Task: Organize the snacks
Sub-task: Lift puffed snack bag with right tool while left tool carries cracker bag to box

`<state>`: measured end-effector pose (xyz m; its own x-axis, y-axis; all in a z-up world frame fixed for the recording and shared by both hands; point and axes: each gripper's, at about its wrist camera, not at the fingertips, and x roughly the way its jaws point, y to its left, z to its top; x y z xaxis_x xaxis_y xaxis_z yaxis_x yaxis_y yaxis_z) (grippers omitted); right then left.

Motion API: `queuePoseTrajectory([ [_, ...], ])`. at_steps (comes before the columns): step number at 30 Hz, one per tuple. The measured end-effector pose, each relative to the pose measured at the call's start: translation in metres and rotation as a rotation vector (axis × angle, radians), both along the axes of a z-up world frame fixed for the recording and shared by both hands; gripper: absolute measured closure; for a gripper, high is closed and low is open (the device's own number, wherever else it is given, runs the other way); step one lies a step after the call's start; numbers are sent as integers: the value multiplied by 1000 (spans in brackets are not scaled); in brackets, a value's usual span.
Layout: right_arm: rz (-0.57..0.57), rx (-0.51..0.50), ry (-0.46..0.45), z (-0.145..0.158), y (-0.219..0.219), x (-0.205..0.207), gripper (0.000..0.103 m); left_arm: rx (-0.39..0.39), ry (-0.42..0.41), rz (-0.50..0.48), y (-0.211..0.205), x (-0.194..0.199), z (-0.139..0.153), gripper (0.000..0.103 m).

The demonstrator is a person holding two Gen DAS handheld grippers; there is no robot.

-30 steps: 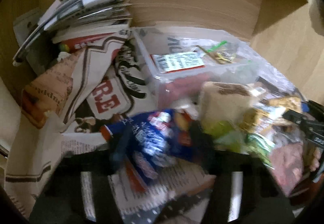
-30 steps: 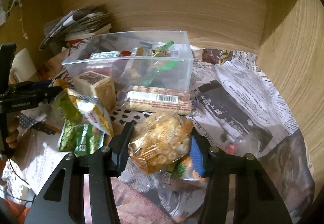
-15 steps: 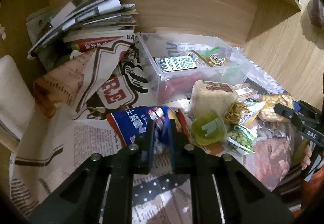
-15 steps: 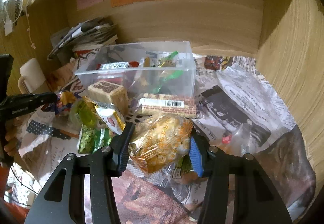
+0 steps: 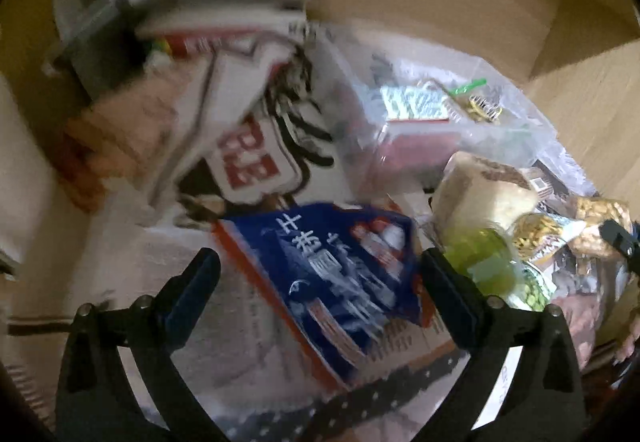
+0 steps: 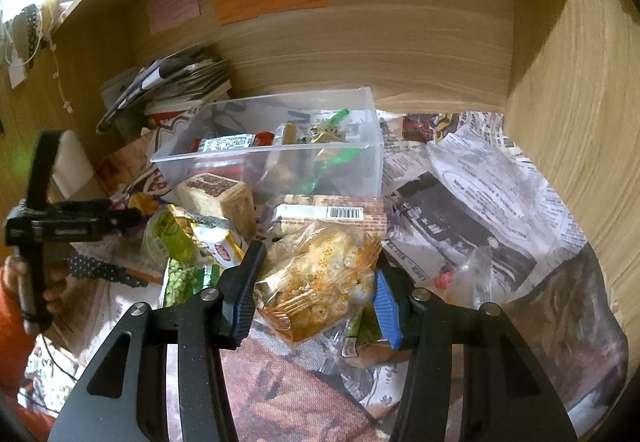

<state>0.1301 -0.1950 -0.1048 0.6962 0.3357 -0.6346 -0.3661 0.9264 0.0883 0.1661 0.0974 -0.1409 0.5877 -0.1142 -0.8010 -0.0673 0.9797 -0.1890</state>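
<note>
My left gripper (image 5: 320, 266) is open, its jaws wide on either side of a blue snack bag (image 5: 340, 266) that lies on the newspaper; the view is blurred. My right gripper (image 6: 318, 278) is shut on a clear bag of orange-yellow puffed snacks (image 6: 320, 278). A clear plastic bin (image 6: 280, 146) with several snacks inside stands behind, also in the left wrist view (image 5: 436, 122). Loose snacks lie before it: a beige wrapped block (image 6: 218, 194), a brick-pattern bar (image 6: 332, 212), a green cup (image 6: 168, 238), a green pea packet (image 6: 180, 280).
Newspaper (image 6: 472, 202) covers the desk. Stacked papers and magazines (image 6: 176, 86) sit at the back left. Wooden walls (image 6: 580, 122) close in the back and right. The left gripper (image 6: 60, 226) and its hand show at the right wrist view's left edge.
My left gripper has opened wide from shut and moved closer over the blue bag. My right gripper still holds the puffed-snack bag and has pulled back slightly.
</note>
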Motion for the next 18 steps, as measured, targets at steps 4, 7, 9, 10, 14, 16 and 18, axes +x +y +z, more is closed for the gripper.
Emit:
queuePoseTrajectory([
  [4,-2,-7,-4,1,0,0,56,26,-22,11,-4,8,-7,0],
  [7,0,-9,-7,2,0,2,56,26,-42,-2,-7,9,-6,19],
  [9,2,-8,-10,3,1,4,56,26,-49,-15,-8,7,-5,29],
  [10,3,-6,-13,4,1,5,56,34,-56,-15,-8,5,-3,31],
  [14,8,0,-36,11,4,10,56,74,-83,-6,-9,-5,8,34],
  [16,12,8,-50,17,5,13,56,88,-108,-2,-7,-11,20,34],
  [18,16,15,-66,22,6,16,56,99,-130,3,-6,-16,30,34],
])
